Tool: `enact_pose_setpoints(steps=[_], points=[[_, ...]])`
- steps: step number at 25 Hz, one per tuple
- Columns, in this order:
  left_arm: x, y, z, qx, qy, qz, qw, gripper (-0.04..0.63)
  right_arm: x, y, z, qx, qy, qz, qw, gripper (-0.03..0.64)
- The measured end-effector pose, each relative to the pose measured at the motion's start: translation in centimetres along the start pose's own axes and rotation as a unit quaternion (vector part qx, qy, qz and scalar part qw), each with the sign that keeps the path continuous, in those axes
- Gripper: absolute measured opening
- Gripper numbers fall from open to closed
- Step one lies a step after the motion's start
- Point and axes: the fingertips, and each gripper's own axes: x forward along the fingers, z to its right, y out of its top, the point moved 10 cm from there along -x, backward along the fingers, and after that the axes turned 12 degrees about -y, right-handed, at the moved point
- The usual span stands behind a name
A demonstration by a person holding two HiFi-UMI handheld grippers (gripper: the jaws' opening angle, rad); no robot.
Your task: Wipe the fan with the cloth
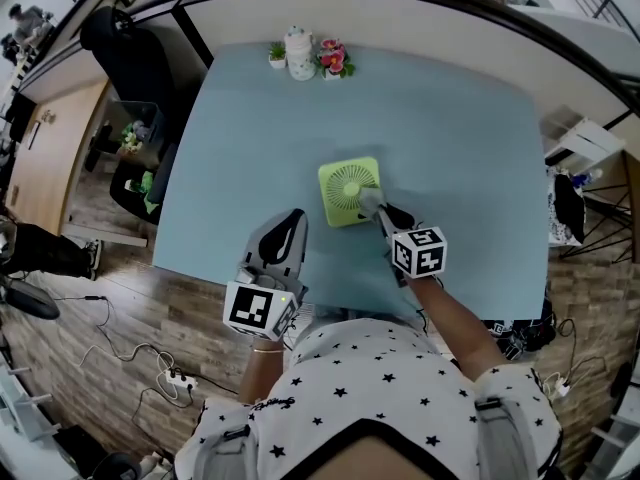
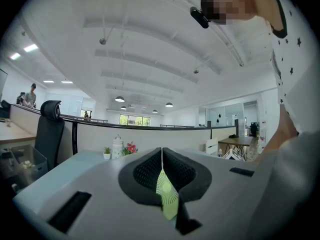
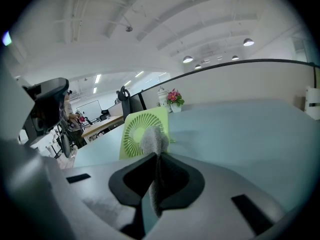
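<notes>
Pinches a grey cloth in the right hand-held gripper, jaws closed tight on it. Runs the cloth lengthwise along the jaws and lets it bunch out past the tips in a rounded wad. Holds that wad just ahead of the tips, over the lower near corner of the green fan; cannot tell for sure whether touching or only just in front.

Faces the fan straight ahead of this hand-held gripper, standing on edge on the light blue tabletop, with the flat, round-spoked grille turned back toward the jaws. Presents a nearly square face, so no long axis to tell.

Carries the left hand-held gripper low over the near part of the tabletop, jaws pressed together on nothing. Looks past its tips to the fan, ahead and a little to the right, near but clear of them, with a sliver of green grille visible through the notch under the closed pads.

Far beyond both hand-held grippers, at the far edge of the tabletop, takes in a white jar between two small potted plants. Off to the left of the left hand-held gripper, catches a black office chair.
</notes>
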Motion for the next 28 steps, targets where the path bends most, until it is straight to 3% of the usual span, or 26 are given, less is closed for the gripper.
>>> enact_pose_setpoints(steps=[11, 18, 28], points=[[0.8, 0.0, 0.1, 0.008, -0.009, -0.007, 0.9999, 0.031, -3.1, 6.6, 0.1, 0.045, 0.026, 0.122, 0.991, 0.021], [0.8, 0.6, -0.1, 0.016, -0.007, -0.006, 0.9998, 0.031, -6.2, 9.9, -0.9, 0.034, 0.048, 0.186, 0.981, 0.021], [1.2, 0.9, 0.6, 0.024, -0.011, -0.008, 0.9996, 0.031, -8.7, 10.8, -1.9, 0.025, 0.066, 0.222, 0.972, 0.021]])
